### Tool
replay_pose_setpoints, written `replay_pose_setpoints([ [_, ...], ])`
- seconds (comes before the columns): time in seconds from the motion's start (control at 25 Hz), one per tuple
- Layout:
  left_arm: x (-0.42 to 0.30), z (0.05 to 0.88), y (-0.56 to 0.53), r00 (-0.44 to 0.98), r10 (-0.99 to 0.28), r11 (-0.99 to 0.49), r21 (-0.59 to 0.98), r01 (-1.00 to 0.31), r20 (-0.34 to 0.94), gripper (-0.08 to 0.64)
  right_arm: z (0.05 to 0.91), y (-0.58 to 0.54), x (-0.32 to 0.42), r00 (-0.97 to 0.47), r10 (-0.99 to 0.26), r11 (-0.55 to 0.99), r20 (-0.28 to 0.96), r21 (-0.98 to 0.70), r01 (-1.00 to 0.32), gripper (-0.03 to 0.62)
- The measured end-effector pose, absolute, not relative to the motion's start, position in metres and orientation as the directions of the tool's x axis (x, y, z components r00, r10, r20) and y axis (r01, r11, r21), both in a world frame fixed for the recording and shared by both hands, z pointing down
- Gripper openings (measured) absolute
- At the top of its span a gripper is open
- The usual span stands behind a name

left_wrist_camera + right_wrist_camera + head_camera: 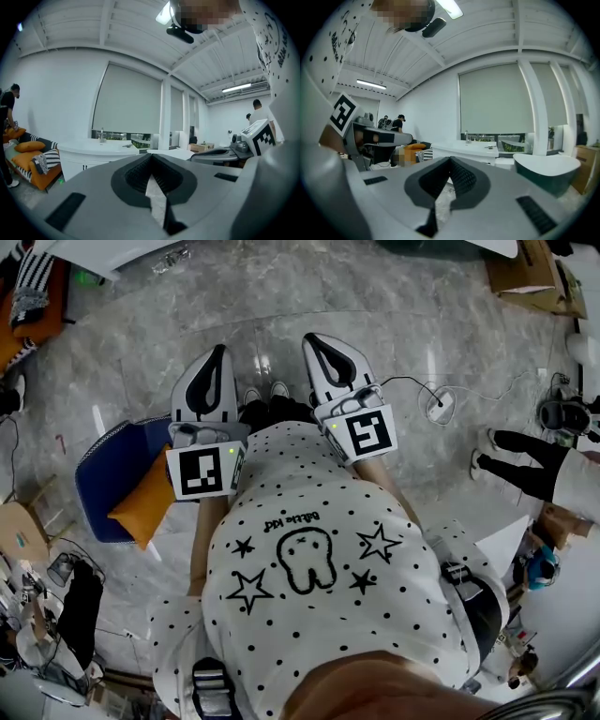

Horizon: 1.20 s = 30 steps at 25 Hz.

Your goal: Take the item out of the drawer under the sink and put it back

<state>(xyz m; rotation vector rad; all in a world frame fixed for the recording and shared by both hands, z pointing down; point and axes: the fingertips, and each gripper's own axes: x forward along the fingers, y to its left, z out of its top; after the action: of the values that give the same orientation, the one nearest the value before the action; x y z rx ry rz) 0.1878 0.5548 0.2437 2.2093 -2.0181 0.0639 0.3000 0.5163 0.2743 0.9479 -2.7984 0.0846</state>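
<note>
White sink cabinet [89, 160] stands well apart ahead, its drawer seemingly shut and the item unseen, while the left claw [222, 348] and right claw [308, 337] are both clenched on nothing, so arriving unopened they would likely knock the handle instead of gripping it.

Marble floor [281, 296] lay open ahead of the left tongs [220, 352] and right tongs [314, 341]. A blue seat [103, 465] with an orange cushion [150, 504] stood just beside the left tongs; a cable [412, 381] crossed the floor at right.
</note>
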Motion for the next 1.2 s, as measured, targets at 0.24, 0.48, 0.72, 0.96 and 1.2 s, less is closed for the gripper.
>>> replay_pose_setpoints([
  [0.24,0.184,0.237,0.552,0.089,-0.990,-0.080,0.086,-0.993,0.111,0.005,0.265,0.514,0.297,-0.787,-0.600,0.795,0.140,0.002,-0.606,0.012],
  [0.48,0.182,0.234,0.555,0.077,-0.991,-0.069,0.080,-0.994,0.110,0.005,0.265,0.514,0.303,-0.787,-0.598,0.795,0.153,-0.010,-0.606,0.012],
  [0.72,0.188,0.232,0.555,0.130,-0.984,-0.122,0.075,-0.990,0.124,0.005,0.270,0.515,0.301,-0.786,-0.596,0.794,0.163,-0.024,-0.607,0.012],
  [0.96,0.141,0.233,0.469,0.109,-0.987,-0.100,0.080,-0.992,0.116,0.005,0.273,0.428,0.258,-0.785,-0.594,0.792,0.173,-0.046,-0.609,0.012],
  [1.2,0.089,0.225,0.433,0.123,-0.987,-0.114,0.085,-0.990,0.103,0.005,0.262,0.394,0.204,-0.775,-0.609,0.783,0.167,-0.027,-0.621,0.012],
])
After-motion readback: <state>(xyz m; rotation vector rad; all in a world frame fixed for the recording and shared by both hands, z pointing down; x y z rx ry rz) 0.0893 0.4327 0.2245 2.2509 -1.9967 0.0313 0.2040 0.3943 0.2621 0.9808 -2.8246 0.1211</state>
